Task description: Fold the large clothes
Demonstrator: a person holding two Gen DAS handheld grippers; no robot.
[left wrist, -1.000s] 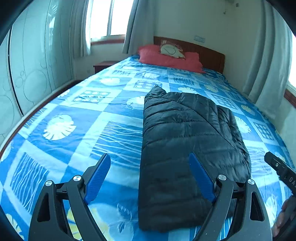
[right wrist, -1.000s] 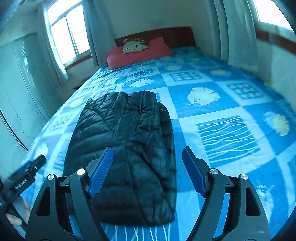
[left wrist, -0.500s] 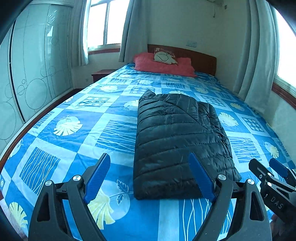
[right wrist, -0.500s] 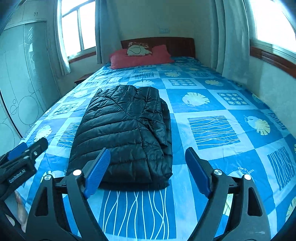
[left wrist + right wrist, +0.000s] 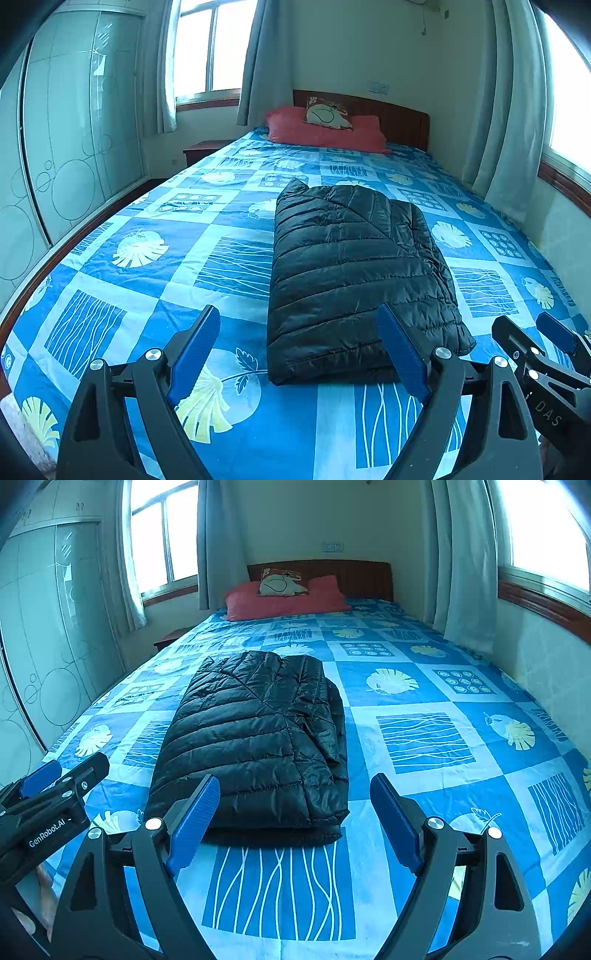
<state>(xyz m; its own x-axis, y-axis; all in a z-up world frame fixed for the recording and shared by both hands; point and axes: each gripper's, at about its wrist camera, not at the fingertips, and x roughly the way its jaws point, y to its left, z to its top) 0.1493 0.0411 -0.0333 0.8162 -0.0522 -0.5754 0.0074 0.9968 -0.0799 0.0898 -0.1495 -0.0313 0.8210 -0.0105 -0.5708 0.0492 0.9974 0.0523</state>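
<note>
A black quilted puffer jacket (image 5: 351,273) lies folded into a long rectangle on the bed, lengthwise toward the pillows; it also shows in the right wrist view (image 5: 255,738). My left gripper (image 5: 299,347) is open and empty, held above the bed's foot, short of the jacket's near edge. My right gripper (image 5: 295,819) is open and empty, also back from the jacket's near edge. Each gripper shows at the edge of the other's view: the right one (image 5: 546,354), the left one (image 5: 55,786).
The bed has a blue patterned cover (image 5: 155,258), red pillows (image 5: 325,129) and a wooden headboard (image 5: 354,576) at the far end. A glass-door wardrobe (image 5: 62,147) stands left, a nightstand (image 5: 203,149) by the window, a wall with curtains (image 5: 469,572) right.
Both grippers have pulled back and up from the jacket toward the foot of the bed. The jacket lies unchanged and now sits farther off in both views.
</note>
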